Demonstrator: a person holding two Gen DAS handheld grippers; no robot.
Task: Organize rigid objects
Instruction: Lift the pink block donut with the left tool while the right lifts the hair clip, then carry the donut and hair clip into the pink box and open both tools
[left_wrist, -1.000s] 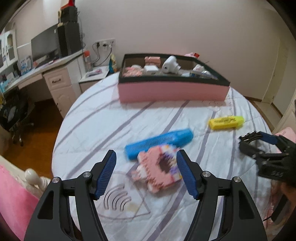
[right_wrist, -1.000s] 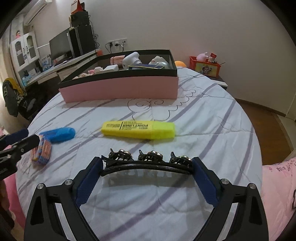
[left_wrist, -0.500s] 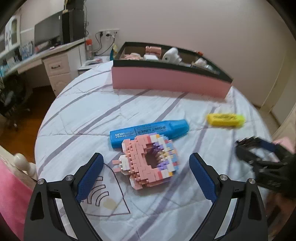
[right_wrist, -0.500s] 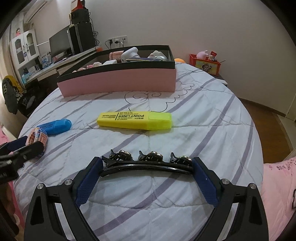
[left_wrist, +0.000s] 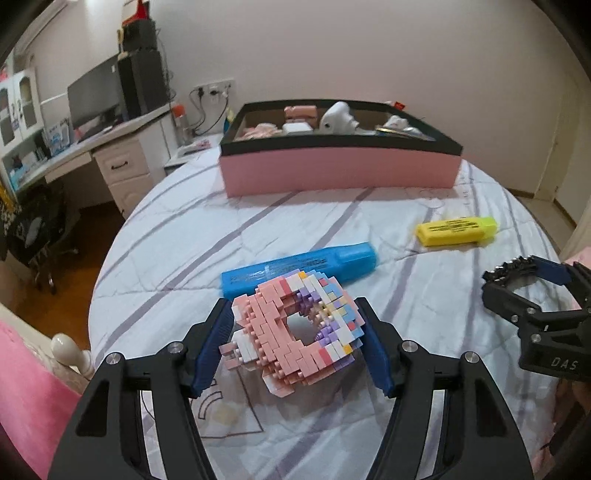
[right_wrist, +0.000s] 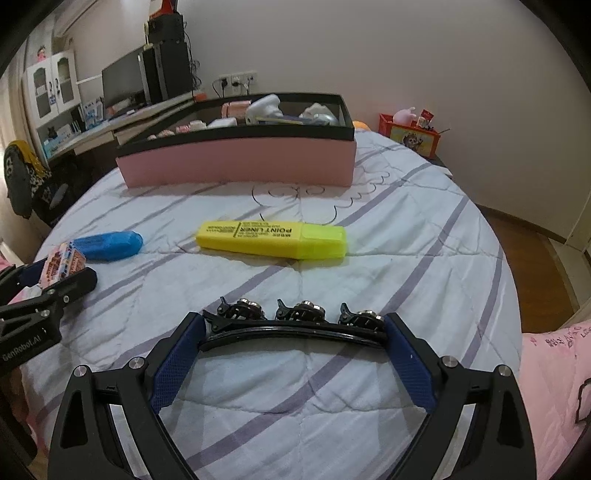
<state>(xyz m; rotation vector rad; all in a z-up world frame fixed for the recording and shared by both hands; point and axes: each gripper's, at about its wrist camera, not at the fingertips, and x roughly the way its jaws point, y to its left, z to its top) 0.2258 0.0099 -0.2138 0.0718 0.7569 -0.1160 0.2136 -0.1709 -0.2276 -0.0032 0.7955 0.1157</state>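
Observation:
My left gripper (left_wrist: 295, 343) is shut on a pink brick-built donut (left_wrist: 295, 332) and holds it just above the white striped bedspread (left_wrist: 177, 236). My right gripper (right_wrist: 295, 339) is shut on a black curved hair clip (right_wrist: 295, 321) low over the bed; it also shows in the left wrist view (left_wrist: 524, 291). A blue highlighter (left_wrist: 299, 269) lies just beyond the donut. A yellow highlighter (right_wrist: 271, 238) lies mid-bed. The pink box with a black rim (left_wrist: 340, 170) stands at the back holding several items.
A desk with a monitor (left_wrist: 96, 96) stands left of the bed. A red box of small toys (right_wrist: 410, 134) sits beyond the bed's right side. A pink blanket (right_wrist: 554, 387) lies at the right edge. A white bedpost knob (left_wrist: 68, 347) is at the left.
My left gripper has closed on the brick donut and lifted it slightly. My right gripper keeps the hair clip and has barely moved.

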